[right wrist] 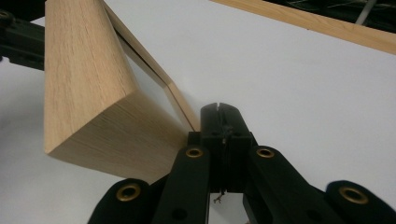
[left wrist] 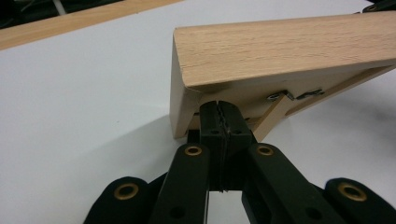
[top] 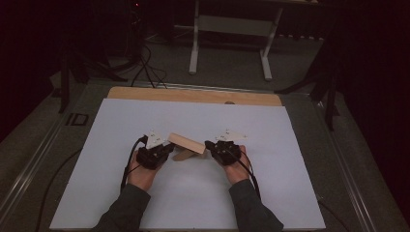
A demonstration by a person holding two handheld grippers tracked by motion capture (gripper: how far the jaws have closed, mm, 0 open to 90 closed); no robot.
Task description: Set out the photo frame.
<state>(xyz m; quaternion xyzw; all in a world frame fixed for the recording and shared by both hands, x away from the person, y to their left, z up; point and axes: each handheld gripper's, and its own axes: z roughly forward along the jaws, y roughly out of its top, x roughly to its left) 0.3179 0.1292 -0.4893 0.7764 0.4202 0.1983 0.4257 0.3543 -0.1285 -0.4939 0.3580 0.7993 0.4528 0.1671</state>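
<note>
With both sets of jaws pressed together, left gripper [top: 162, 151] at 9 o'clock and right gripper [top: 212, 147] at 3 flank the tilted wooden block [top: 186, 143] mid-table, long axis spanning them, neither clearly gripping it.

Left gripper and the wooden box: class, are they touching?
Touching. In the left gripper view, the left gripper, jaws shut, presses against the underside of the wooden box with no gap.

overhead view; two close tool-mounted views
</note>
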